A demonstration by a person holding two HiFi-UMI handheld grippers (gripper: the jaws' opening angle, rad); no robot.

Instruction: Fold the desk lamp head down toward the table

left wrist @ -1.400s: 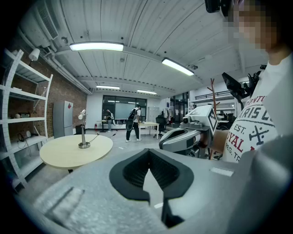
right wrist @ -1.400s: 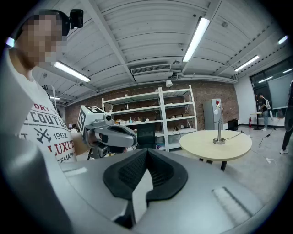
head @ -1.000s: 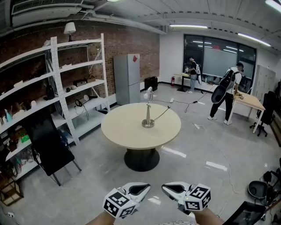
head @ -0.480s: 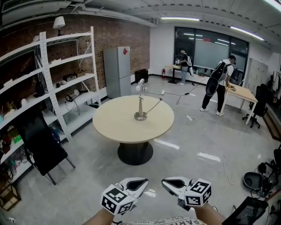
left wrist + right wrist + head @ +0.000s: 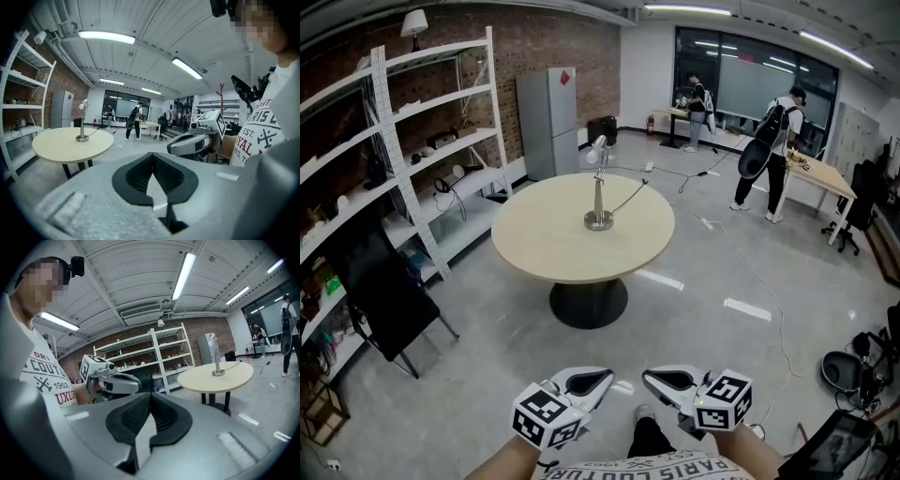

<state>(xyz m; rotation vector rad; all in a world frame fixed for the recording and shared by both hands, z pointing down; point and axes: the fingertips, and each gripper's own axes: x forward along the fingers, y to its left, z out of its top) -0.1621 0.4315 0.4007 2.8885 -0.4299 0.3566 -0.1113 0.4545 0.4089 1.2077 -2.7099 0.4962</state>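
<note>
The slim silver desk lamp (image 5: 598, 192), upright on the round beige table (image 5: 539, 248), looms nearer than a second ago — still only the approach. The left gripper (image 5: 598, 380) and right gripper (image 5: 656, 380) (both closed, empty) hang well short of it.

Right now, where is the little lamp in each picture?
Head view: the desk lamp stands upper middle, near the centre of the round table.
Left gripper view: the desk lamp is at the left, about halfway up.
Right gripper view: the desk lamp is at the right, about halfway up.
Shared landmark: the round table under the lamp shows in all three.
</note>
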